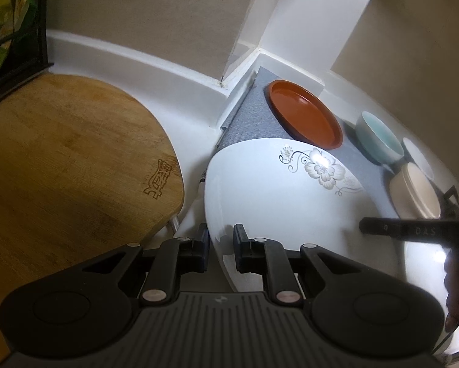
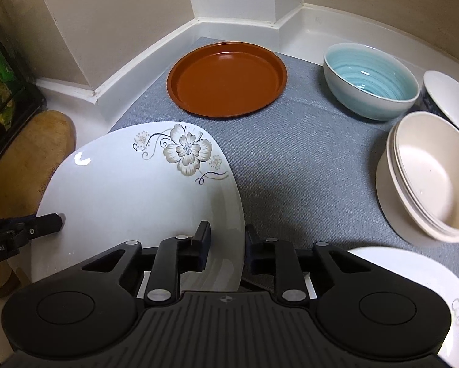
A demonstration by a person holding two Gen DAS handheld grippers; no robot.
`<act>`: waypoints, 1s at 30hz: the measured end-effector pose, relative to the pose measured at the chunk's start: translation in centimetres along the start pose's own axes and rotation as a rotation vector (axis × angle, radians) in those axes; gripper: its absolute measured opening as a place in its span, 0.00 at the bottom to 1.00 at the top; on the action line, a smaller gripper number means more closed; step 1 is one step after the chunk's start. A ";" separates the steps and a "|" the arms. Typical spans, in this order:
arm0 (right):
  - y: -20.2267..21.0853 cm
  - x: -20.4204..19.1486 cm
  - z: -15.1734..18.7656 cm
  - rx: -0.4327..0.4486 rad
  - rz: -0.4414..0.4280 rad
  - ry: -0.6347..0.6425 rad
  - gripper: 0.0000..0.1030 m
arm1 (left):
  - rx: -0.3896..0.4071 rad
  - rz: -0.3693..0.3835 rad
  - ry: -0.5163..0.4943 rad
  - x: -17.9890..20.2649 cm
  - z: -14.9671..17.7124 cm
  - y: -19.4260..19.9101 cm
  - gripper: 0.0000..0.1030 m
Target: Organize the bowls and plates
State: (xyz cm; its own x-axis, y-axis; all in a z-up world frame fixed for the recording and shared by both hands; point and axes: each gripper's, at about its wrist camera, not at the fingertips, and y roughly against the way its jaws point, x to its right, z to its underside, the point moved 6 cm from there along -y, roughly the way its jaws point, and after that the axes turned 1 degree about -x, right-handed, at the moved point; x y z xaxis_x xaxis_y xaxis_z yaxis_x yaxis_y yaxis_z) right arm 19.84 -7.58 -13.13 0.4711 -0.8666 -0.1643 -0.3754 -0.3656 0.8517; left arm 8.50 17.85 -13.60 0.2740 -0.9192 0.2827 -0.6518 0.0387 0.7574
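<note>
On the near left of the grey mat (image 2: 290, 159), you've got the white flower plate (image 2: 137, 190) caught from both sides. Your left gripper (image 1: 220, 245) has its jaws closed onto the plate's left rim, one finger over the face and one outside the edge, pinching it. Your right gripper (image 2: 226, 245) straddles the opposite rim the same way, left finger on the plate's surface, right finger just off its edge over the mat; whether those jaws actually press the rim, I cannot tell, as a narrow gap shows between them. From the right wrist view, your left gripper's fingertip pokes in at the plate's left edge.

Look further out: the brown plate (image 2: 226, 79) lies flat at the far end of the mat, apart from the flower plate. To its right sits the light blue bowl (image 2: 370, 82), upright, and just beyond that a white bowl with a dark blue patterned outside (image 2: 447, 101) at the right edge. Nearer, on the right, the cream bowls (image 2: 428, 178) are nested in a stack. A second flower plate (image 2: 438, 288) peeks out at the near right, partly under your right gripper.

Left of the mat, on the white tabletop (image 1: 192, 116), rests the wooden cutting board (image 1: 70, 159), near the flower plate's left rim.
</note>
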 end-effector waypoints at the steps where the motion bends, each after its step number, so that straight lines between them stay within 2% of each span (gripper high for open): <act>1: 0.1 0.1 0.0 0.002 -0.009 -0.008 0.21 | -0.003 0.011 0.017 -0.2 0.0 0.0 0.16; 10: -0.2 1.3 0.1 0.001 -0.096 -0.088 0.18 | -0.035 0.141 0.165 -1.9 0.0 -0.7 0.15; 14: -0.5 1.9 0.0 0.003 -0.131 -0.126 0.16 | -0.049 0.189 0.227 -2.7 0.1 -1.1 0.11; 30: 0.9 2.6 0.5 0.053 -0.189 -0.193 0.12 | -0.042 0.237 0.242 -3.0 0.0 -0.4 0.09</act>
State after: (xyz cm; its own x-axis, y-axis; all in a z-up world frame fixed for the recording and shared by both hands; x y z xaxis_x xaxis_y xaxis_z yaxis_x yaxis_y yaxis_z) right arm 20.26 -10.32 -13.01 0.3777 -0.8283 -0.4137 -0.3394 -0.5396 0.7705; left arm 7.96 20.54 -14.80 0.2819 -0.7633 0.5813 -0.6891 0.2604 0.6762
